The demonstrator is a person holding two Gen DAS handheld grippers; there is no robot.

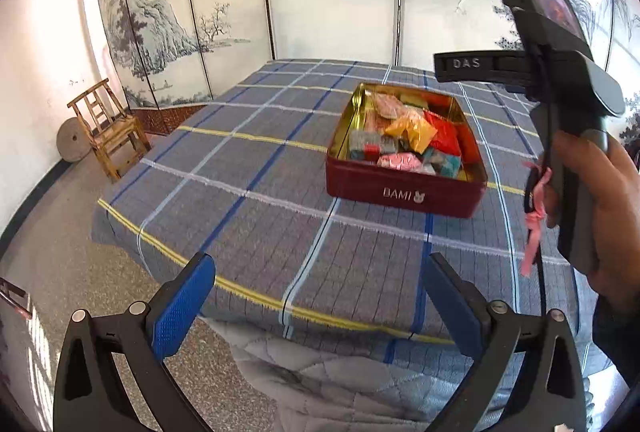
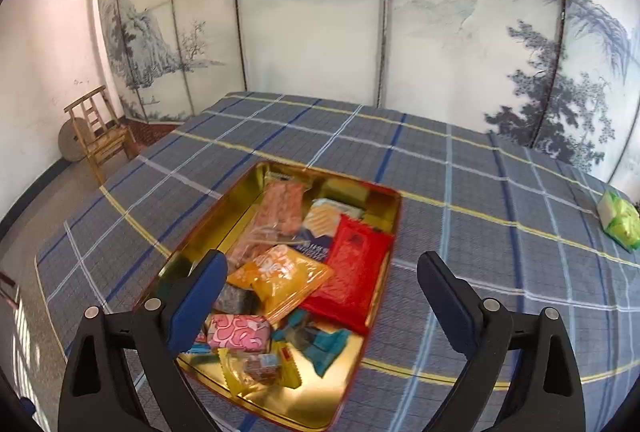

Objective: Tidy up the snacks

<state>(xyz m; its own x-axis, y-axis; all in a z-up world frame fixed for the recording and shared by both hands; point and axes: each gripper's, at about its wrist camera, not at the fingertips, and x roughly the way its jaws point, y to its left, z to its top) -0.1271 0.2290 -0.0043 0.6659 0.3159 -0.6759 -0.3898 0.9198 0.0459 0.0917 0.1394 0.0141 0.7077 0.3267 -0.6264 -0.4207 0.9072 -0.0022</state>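
Left wrist view: the left gripper (image 1: 320,300) at the bottom of the frame is spread wide and empty over the plaid cloth (image 1: 248,167); the red tin (image 1: 404,187) of snacks sits right of centre, likely the collecting box. Right wrist view: the right gripper (image 2: 320,296), jaws wide with nothing gripped, hangs over that tin's packets (image 2: 280,276); one green packet (image 2: 619,223) lies apart at the right edge, probably still to gather

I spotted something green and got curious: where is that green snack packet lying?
In the right wrist view, the green snack packet lies alone on the plaid cloth at the far right edge, well apart from the red tin.
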